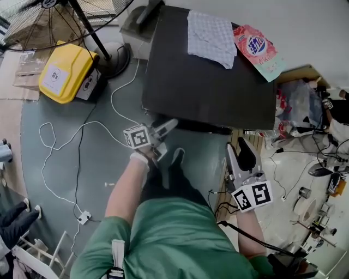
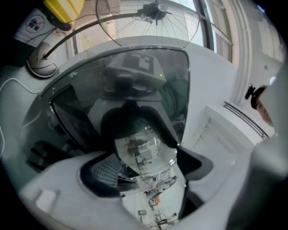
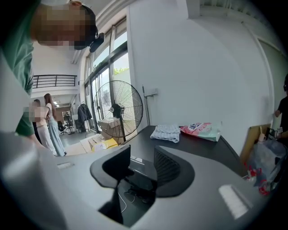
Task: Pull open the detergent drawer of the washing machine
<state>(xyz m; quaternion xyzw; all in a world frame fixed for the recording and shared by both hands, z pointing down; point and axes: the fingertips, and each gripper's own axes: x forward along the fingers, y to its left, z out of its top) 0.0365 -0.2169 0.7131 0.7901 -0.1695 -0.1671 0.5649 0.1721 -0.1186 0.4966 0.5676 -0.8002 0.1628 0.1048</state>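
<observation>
The washing machine has a black top, and I look down on it from its front. My left gripper points level at the machine's front left corner. In the left gripper view its jaws stand wide open around a shiny chrome part of the machine's front, below a dark glass panel. The pads do not press on the chrome part. A white front panel lies to the right; I cannot tell the drawer's state. My right gripper hangs off the machine's front right, open and empty.
A folded cloth and a detergent bag lie on the machine's top. A standing fan, a yellow box and white cables are on the floor to the left. Bags and clutter crowd the right.
</observation>
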